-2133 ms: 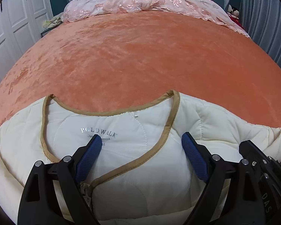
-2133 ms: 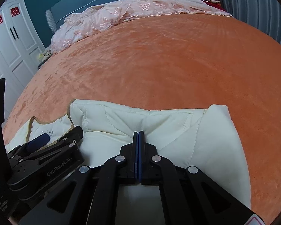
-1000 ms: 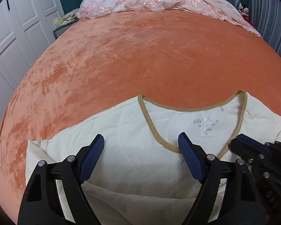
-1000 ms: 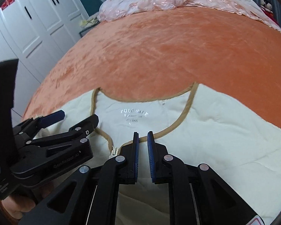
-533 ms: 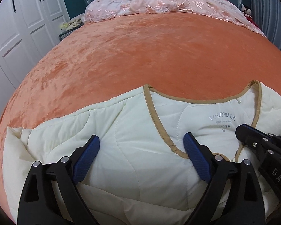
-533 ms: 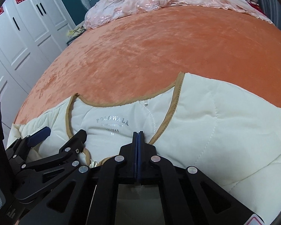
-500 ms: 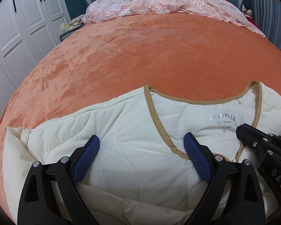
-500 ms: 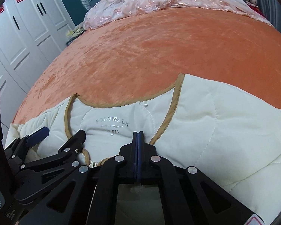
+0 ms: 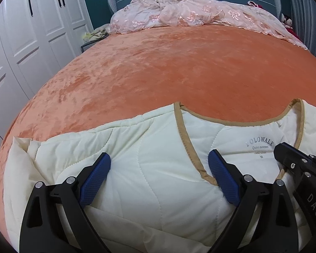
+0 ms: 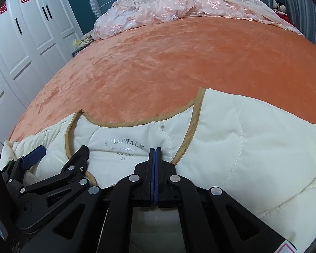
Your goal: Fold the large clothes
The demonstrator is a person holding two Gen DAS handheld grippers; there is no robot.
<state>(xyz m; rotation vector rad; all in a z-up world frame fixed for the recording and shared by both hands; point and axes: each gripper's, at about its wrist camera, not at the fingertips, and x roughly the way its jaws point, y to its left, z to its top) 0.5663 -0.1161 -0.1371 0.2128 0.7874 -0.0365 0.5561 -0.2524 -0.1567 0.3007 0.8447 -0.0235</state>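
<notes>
- We see the cream quilted jacket [image 9: 149,168] lying front-up on the orange bedspread [image 9: 179,67], near edge of the bed, neckline pointing toward the headboard.
- Left gripper [image 9: 159,176]: jaws spread wide, blue pads hovering over the jacket's left chest panel, nothing pinched. Released.
- Right gripper [image 10: 155,164]: pads pressed together over the neck opening, just below the printed label [image 10: 124,145]. We can't see fabric between them, so clenched, apparently on nothing.
- Changed: about two seconds ago the left gripper framed the collar and label; now it sits further left, with the left shoulder and the bunched sleeve end [image 9: 21,156] in view. A second ago the right jaws were slightly parted; since then they've closed.
- Last half second: almost no motion in either view.
- Our read: both tools have moved leftward from the right sleeve to line up for the left sleeve or side fold. Folding looks early; body isn't folded in half yet.
- Pink lace cover [image 9: 189,10] at the head of the bed, well apart.
</notes>
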